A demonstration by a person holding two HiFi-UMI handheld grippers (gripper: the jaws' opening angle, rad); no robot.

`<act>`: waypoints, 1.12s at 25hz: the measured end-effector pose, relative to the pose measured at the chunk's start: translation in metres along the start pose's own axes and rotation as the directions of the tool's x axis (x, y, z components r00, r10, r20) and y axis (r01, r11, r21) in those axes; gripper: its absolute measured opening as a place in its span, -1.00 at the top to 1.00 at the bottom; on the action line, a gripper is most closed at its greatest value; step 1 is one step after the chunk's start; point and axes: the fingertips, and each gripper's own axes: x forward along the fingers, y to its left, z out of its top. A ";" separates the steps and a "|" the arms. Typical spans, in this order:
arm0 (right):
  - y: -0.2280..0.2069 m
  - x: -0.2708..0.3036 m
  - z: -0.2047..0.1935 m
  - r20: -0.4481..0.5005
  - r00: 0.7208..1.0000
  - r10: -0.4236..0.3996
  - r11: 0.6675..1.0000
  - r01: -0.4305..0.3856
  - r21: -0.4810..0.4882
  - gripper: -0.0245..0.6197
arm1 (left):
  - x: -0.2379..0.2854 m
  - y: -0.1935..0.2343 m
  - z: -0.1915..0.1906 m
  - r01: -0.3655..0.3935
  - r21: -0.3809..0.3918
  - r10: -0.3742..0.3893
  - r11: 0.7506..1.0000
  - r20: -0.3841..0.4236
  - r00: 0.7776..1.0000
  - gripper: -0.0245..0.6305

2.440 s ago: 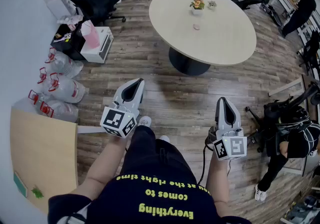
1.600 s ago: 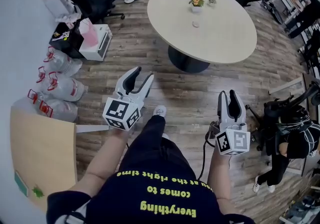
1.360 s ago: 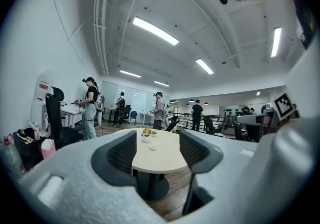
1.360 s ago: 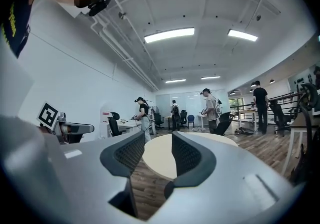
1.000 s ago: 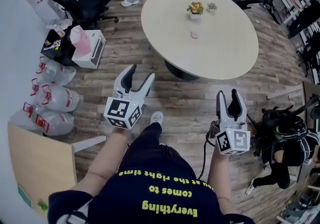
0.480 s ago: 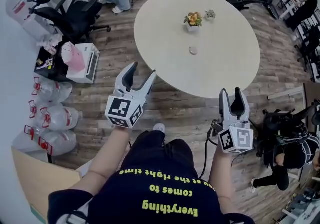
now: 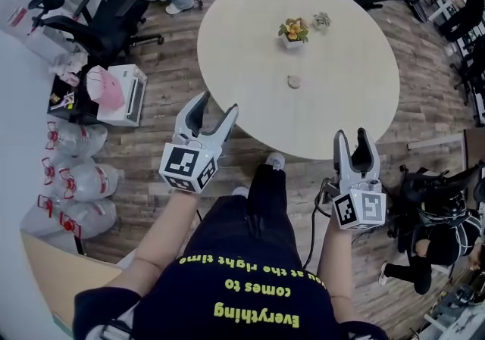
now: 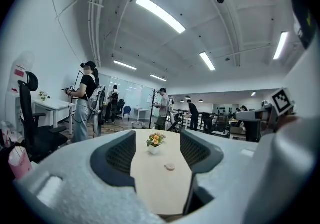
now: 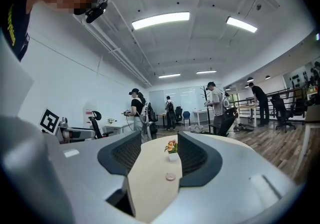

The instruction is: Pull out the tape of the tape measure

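Note:
A small round pinkish tape measure lies near the middle of the round beige table. It also shows between the jaws in the left gripper view and the right gripper view. My left gripper is held in the air just short of the table's near left edge, jaws spread wide and empty. At the table's near right edge my right gripper is also open and empty. Both are well short of the tape measure.
A white pot of orange flowers and a tiny plant stand behind the tape measure. Black office chairs, a white box and water bottles are at the left. A person crouches at the right.
I have walked up to the table, which now reaches the grippers. Both grippers, shut at first, have opened, the left one wide, and have risen.

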 end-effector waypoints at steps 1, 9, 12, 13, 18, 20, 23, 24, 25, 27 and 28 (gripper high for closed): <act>-0.002 0.008 0.000 -0.001 1.000 0.010 1.000 -0.010 0.000 0.22 | 0.004 0.003 0.000 -0.008 -0.001 0.008 1.000 0.000 1.000 0.09; -0.029 0.087 0.017 0.022 0.994 0.104 0.995 -0.104 0.001 0.22 | 0.059 0.019 0.013 -0.064 0.004 0.064 0.998 0.008 0.998 0.09; -0.041 0.112 0.022 0.019 0.989 0.144 0.990 -0.144 -0.004 0.22 | 0.084 0.019 0.017 -0.081 -0.003 0.081 0.997 0.010 0.997 0.09; -0.046 0.118 0.021 0.013 0.988 0.155 0.988 -0.155 -0.005 0.22 | 0.092 0.017 0.017 -0.085 -0.006 0.085 0.996 0.011 0.996 0.09; -0.073 0.142 0.016 -0.013 0.981 0.194 0.981 -0.194 0.002 0.22 | 0.128 0.012 0.022 -0.099 -0.012 0.099 0.995 0.029 0.995 0.09; -0.085 0.151 0.015 -0.014 0.979 0.204 0.979 -0.204 0.003 0.22 | 0.140 0.010 0.022 -0.105 -0.014 0.105 0.994 0.032 0.994 0.09; -0.096 0.170 0.017 -0.012 0.977 0.211 0.977 -0.211 0.001 0.22 | 0.157 0.013 0.021 -0.110 -0.017 0.111 0.994 0.024 0.994 0.09; -0.097 0.173 0.018 -0.013 0.978 0.210 0.978 -0.210 0.001 0.22 | 0.161 0.014 0.021 -0.108 -0.017 0.108 0.994 0.021 0.994 0.09; -0.096 0.176 0.018 -0.015 0.978 0.208 0.978 -0.208 0.002 0.22 | 0.163 0.015 0.021 -0.104 -0.017 0.104 0.994 0.019 0.994 0.09; -0.093 0.179 0.017 -0.017 0.979 0.204 0.979 -0.204 0.006 0.22 | 0.167 0.016 0.023 -0.088 -0.018 0.089 0.996 0.023 0.996 0.09; -0.092 0.180 0.016 -0.020 0.980 0.200 0.980 -0.200 0.008 0.22 | 0.169 0.016 0.024 -0.079 -0.017 0.079 0.997 0.026 0.997 0.09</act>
